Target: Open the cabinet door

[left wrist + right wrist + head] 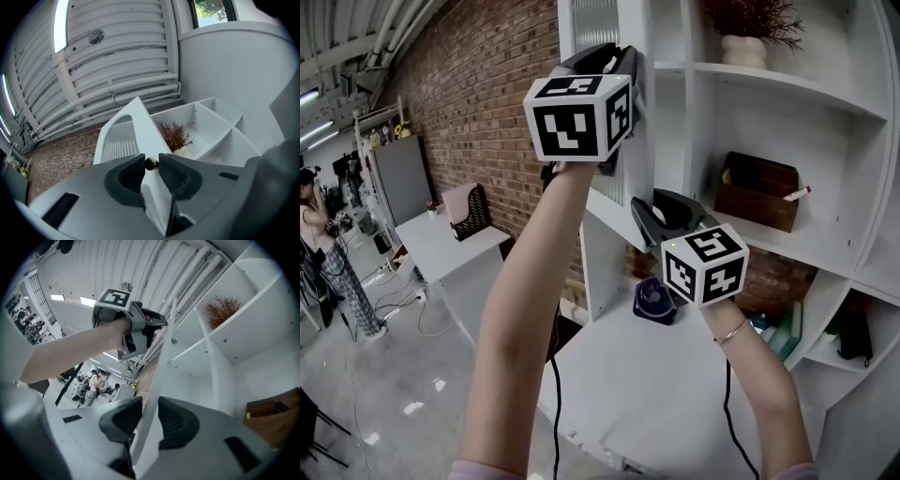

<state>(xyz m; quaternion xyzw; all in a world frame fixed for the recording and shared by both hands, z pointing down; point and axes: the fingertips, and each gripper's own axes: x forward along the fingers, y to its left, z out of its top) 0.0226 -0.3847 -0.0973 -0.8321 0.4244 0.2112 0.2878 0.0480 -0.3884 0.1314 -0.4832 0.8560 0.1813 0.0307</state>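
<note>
The cabinet door (123, 137) stands swung out from the white shelving unit (794, 86). The left gripper (150, 170) is closed on the door's small round knob (151, 163), which sits between its pad tips. Lower down, the right gripper (149, 417) clamps the door's free edge, the panel filling the gap between its jaws.

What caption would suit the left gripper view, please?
Left gripper pinching the small knob on the open white cabinet door.
</note>
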